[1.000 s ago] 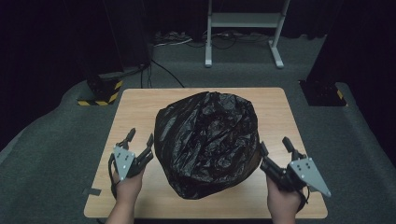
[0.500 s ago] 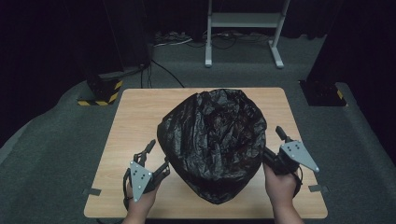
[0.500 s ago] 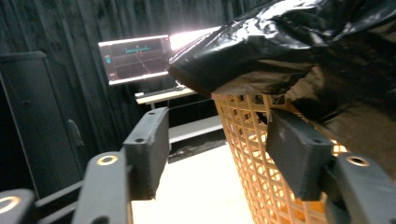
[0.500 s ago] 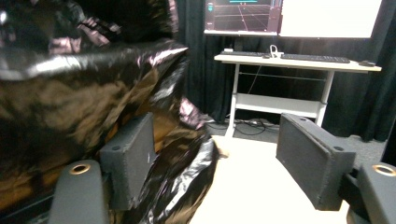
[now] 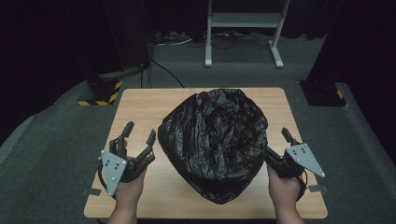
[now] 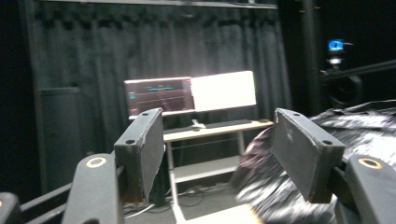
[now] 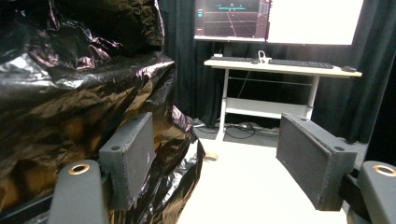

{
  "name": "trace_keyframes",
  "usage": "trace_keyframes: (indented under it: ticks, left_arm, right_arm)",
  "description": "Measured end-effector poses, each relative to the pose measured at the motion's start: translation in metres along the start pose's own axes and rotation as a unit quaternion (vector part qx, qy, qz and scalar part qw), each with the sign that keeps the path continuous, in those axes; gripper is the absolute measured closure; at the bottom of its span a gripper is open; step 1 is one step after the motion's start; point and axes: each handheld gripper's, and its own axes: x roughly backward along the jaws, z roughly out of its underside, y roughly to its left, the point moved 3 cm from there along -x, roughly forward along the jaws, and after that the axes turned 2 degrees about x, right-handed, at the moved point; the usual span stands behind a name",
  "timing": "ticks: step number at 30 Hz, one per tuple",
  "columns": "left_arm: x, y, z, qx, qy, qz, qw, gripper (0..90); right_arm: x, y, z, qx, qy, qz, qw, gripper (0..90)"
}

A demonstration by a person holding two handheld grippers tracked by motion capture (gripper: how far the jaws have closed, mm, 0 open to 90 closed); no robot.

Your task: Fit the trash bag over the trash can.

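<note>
I am working in what looks like a recording lab or studio, not a home. Black curtains (image 6: 93, 56) hang all around me and close the space off. My small wooden table (image 5: 140, 107) stands alone on grey carpet (image 5: 56, 154). Beyond it is a white-framed desk (image 7: 280, 67) carrying a keyboard (image 7: 299, 62) and two lit monitors (image 6: 191, 93), one showing a graphic display. Cables (image 5: 187, 39) lie loose on the floor under it, and a yellow-and-black striped base (image 5: 100, 95) sits nearby.
</note>
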Motion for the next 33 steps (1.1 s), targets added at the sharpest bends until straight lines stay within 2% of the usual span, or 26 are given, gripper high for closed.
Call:
trace_keyframes:
  ticks: [2, 6, 7, 8, 10, 13, 15, 18, 19, 21, 23, 26, 28, 30, 31, 33]
  left_arm:
    - [-0.010, -0.006, 0.003, -0.005, 0.012, 0.010, 0.9999, 34.3]
    - [-0.021, -0.011, 0.018, 0.004, 0.045, 0.023, 0.9987, 37.4]
    - [-0.021, -0.010, 0.021, 0.025, 0.048, 0.029, 0.9981, 39.0]
    - [-0.020, -0.008, 0.024, 0.036, 0.052, 0.028, 0.9976, 40.7]
    - [-0.018, -0.006, 0.027, 0.050, 0.057, 0.023, 0.9968, 42.8]
    - [-0.014, -0.003, 0.028, 0.058, 0.064, 0.024, 0.9960, 50.1]
    - [-0.012, -0.003, 0.029, 0.058, 0.064, 0.024, 0.9960, 55.7]
    - [-0.010, -0.004, 0.033, 0.037, 0.079, 0.025, 0.9959, 68.5]
    - [-0.009, -0.006, 0.036, 0.038, 0.082, 0.029, 0.9955, 73.1]
    - [-0.009, -0.011, 0.042, 0.021, 0.094, 0.037, 0.9946, 84.0]
    - [-0.008, -0.014, 0.044, 0.014, 0.095, 0.040, 0.9946, 90.0]
    - [-0.005, -0.013, 0.046, -0.002, 0.093, 0.033, 0.9951, 90.0]
    - [-0.002, -0.012, 0.049, -0.023, 0.093, 0.017, 0.9953, 90.0]
    - [0.001, -0.006, 0.056, -0.025, 0.093, -0.003, 0.9953, 88.7]
    - [0.003, -0.004, 0.060, -0.025, 0.097, -0.007, 0.9950, 73.8]
    - [0.006, -0.001, 0.070, -0.031, 0.103, -0.021, 0.9940, 59.8]
  right_arm:
    - [0.001, 0.000, 0.000, 0.000, -0.001, 0.000, 1.0000, 27.9]
    - [0.002, 0.001, -0.002, 0.001, -0.004, -0.001, 1.0000, 28.1]
    - [0.003, 0.001, -0.001, 0.001, -0.004, -0.002, 1.0000, 28.1]
    - [0.003, 0.001, -0.001, 0.001, -0.005, -0.001, 1.0000, 28.1]
    - [0.004, 0.000, 0.000, 0.000, -0.003, -0.001, 1.0000, 28.1]
    - [0.005, 0.000, 0.002, 0.000, -0.001, -0.001, 1.0000, 28.2]
    - [0.005, 0.000, 0.002, 0.000, -0.003, -0.001, 1.0000, 28.4]
    - [0.005, 0.002, 0.001, -0.002, -0.004, -0.004, 1.0000, 28.5]
    - [0.005, 0.003, 0.001, -0.001, -0.004, -0.005, 1.0000, 28.6]
    - [0.006, 0.004, 0.000, 0.000, -0.005, -0.006, 1.0000, 28.7]
    - [0.005, 0.004, 0.000, 0.001, -0.006, -0.006, 1.0000, 28.8]
    - [0.005, 0.003, 0.000, 0.001, -0.005, -0.006, 1.0000, 28.8]
    - [0.005, 0.003, 0.000, 0.001, -0.005, -0.007, 1.0000, 28.9]
    - [0.004, 0.004, 0.000, 0.000, -0.003, -0.008, 1.0000, 28.9]
    - [0.004, 0.004, 0.000, -0.002, -0.003, -0.008, 1.0000, 28.9]
    - [0.005, 0.004, 0.000, -0.003, -0.004, -0.009, 0.9999, 28.9]
